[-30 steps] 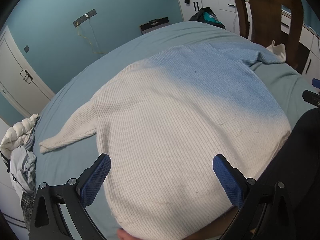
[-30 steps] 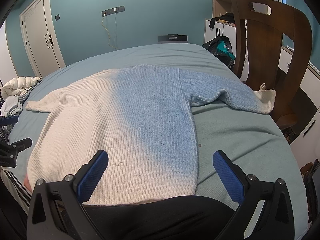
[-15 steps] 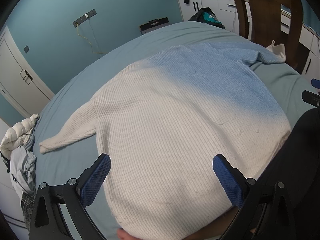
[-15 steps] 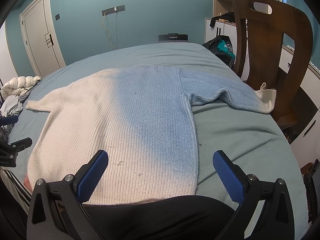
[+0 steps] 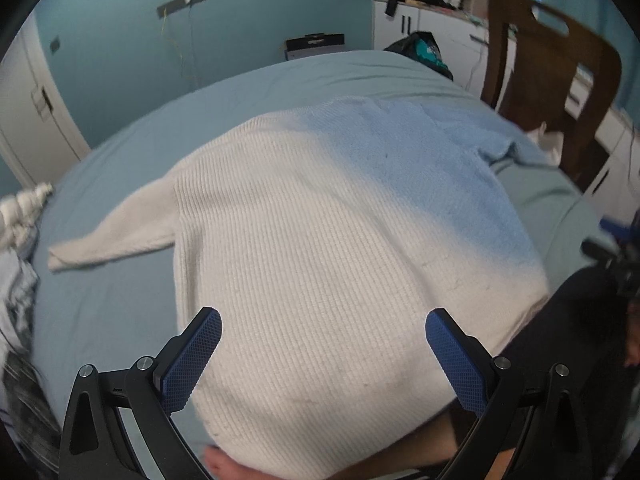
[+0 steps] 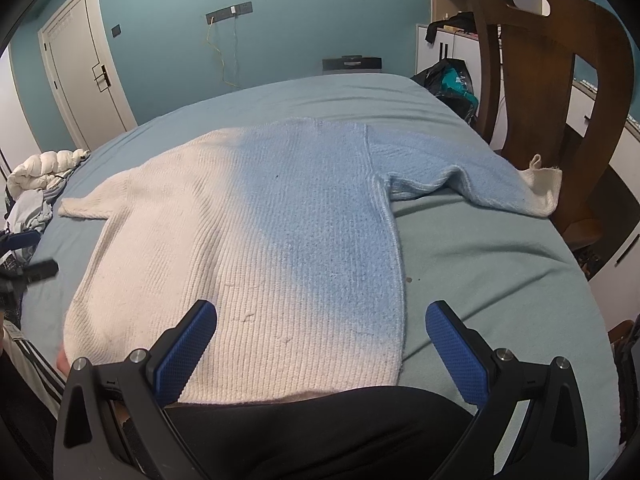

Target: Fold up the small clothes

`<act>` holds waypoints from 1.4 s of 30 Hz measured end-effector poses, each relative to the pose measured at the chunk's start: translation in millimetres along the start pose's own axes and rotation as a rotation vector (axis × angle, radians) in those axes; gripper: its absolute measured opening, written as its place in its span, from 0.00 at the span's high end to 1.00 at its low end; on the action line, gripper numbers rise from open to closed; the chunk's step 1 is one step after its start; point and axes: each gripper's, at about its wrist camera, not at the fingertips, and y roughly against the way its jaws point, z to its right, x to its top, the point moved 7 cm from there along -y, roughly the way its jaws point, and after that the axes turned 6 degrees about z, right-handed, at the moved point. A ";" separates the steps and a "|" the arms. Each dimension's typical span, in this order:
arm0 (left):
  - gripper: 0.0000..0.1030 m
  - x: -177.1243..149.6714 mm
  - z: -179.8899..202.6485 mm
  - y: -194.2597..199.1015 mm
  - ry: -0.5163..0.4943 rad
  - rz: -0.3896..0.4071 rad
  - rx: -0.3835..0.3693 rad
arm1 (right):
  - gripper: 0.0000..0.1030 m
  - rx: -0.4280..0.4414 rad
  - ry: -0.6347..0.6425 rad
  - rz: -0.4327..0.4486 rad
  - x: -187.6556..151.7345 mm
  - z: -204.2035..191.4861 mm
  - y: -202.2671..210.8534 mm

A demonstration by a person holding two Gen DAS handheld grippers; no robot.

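Only right view shows door (image 6: 86, 68), sweater (image 6: 248, 240) cuff.

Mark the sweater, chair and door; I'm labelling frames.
sweater (image 6: 256, 240), right wrist view, middle of body.
chair (image 6: 532, 92), right wrist view, backrest slat.
door (image 6: 84, 68), right wrist view, panel centre.

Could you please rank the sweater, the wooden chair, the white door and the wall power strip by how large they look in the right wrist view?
As they look, with nearness helping the sweater:
1. sweater
2. wooden chair
3. white door
4. wall power strip
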 end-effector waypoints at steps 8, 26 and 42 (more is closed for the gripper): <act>0.00 29.2 -154.7 7.9 0.286 0.042 0.098 | 0.01 0.024 0.042 -0.031 0.5 -8.6 -6.8; 0.14 -57.0 -540.1 -103.0 1.295 0.135 0.158 | 0.01 0.045 0.076 -0.127 -0.9 -22.9 -28.7; 0.79 -35.0 -545.3 -204.1 1.350 0.004 0.230 | 0.01 -0.069 0.140 -0.181 1.9 -32.4 -46.0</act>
